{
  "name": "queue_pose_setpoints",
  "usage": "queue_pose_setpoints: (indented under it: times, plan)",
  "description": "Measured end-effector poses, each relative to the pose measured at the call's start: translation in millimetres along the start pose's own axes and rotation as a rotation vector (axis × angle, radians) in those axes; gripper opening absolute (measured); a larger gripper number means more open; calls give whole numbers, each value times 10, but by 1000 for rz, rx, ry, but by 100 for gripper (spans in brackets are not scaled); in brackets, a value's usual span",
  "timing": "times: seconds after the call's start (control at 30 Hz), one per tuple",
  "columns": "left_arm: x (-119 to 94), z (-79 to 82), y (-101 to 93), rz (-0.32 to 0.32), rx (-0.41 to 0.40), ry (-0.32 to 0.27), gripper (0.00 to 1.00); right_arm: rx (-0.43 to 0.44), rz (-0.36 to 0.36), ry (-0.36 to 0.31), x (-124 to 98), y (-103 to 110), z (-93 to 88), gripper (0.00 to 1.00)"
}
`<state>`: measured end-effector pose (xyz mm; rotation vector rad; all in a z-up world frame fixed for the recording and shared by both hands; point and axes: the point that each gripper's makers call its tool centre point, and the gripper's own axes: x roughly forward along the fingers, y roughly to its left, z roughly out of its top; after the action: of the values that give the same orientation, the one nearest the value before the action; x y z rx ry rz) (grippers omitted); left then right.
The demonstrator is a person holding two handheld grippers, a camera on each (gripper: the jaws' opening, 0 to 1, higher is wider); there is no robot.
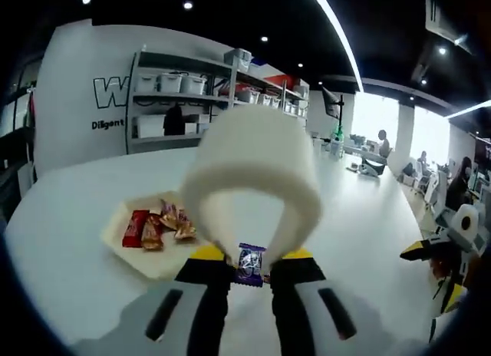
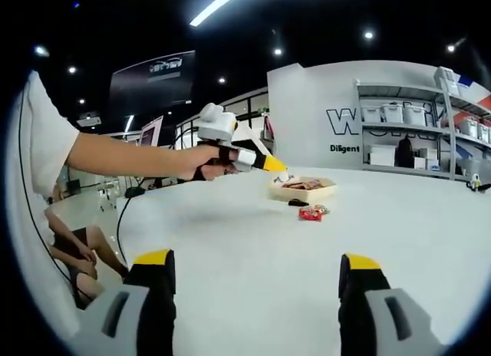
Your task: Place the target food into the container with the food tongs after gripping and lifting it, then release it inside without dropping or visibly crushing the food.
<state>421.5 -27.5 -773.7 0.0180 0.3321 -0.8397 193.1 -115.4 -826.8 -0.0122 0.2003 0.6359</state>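
In the left gripper view my left hand-held gripper (image 1: 250,265) is pressing the white tongs (image 1: 253,172) together, and the tong tips pinch a purple-wrapped candy (image 1: 249,264) lifted off the white surface (image 1: 69,241); I judge I'm carrying it toward the tray (image 1: 126,245) just to the left, where red and gold wrapped candies (image 1: 157,227) already lie. The loop of the tongs blocks the middle of the surface, and the tray's near edge is cut off behind my jaws. In the right gripper view my right hand-held gripper (image 2: 257,283) sits spread and idle, low over the surface. Across from it my hand (image 2: 201,161) holds the left one above the tray (image 2: 302,190). Two loose candies (image 2: 311,212) wait beside a dark bit I can't make out.
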Motion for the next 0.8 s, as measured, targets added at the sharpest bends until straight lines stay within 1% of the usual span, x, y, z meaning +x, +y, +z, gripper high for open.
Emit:
queue_pose_setpoints:
  times: [0.03,0.17,0.33,0.37,0.43,0.47,0.5,0.57,0.6,0.67,0.7,0.73,0.8]
  plan:
    - [15,4,13,0,0,2,18,-1,-2,1,4,-12,-4,86]
    - [160,107,99,18,6,-8,18,-2,-13,11,11,-76,-31,86]
    - [390,138,208,31,-3,-3,18,-4,-27,13,16,-166,-15,87]
    - [435,118,220,28,-28,7,18,-3,-29,13,16,-176,-13,87]
    - [525,100,258,34,-26,7,18,-1,-35,15,17,-219,-14,86]
    - [591,68,284,40,-26,20,18,-2,-40,17,17,-245,-16,86]
    - [651,56,305,50,-13,22,18,-2,-46,19,17,-268,-20,86]
    - [730,33,308,48,-36,40,18,2,-48,23,17,-291,-34,86]
    - [791,-9,335,63,-43,53,18,2,-52,26,17,-304,-42,86]
    - [851,-84,368,70,-37,87,18,0,-57,31,17,-326,-52,86]
    - [893,-172,401,79,-6,127,18,0,-60,33,16,-338,-54,86]
    - [947,-160,417,79,-5,102,19,0,-62,33,13,-343,-52,86]
    - [992,-165,457,91,-21,100,19,3,-63,34,3,-351,-53,86]
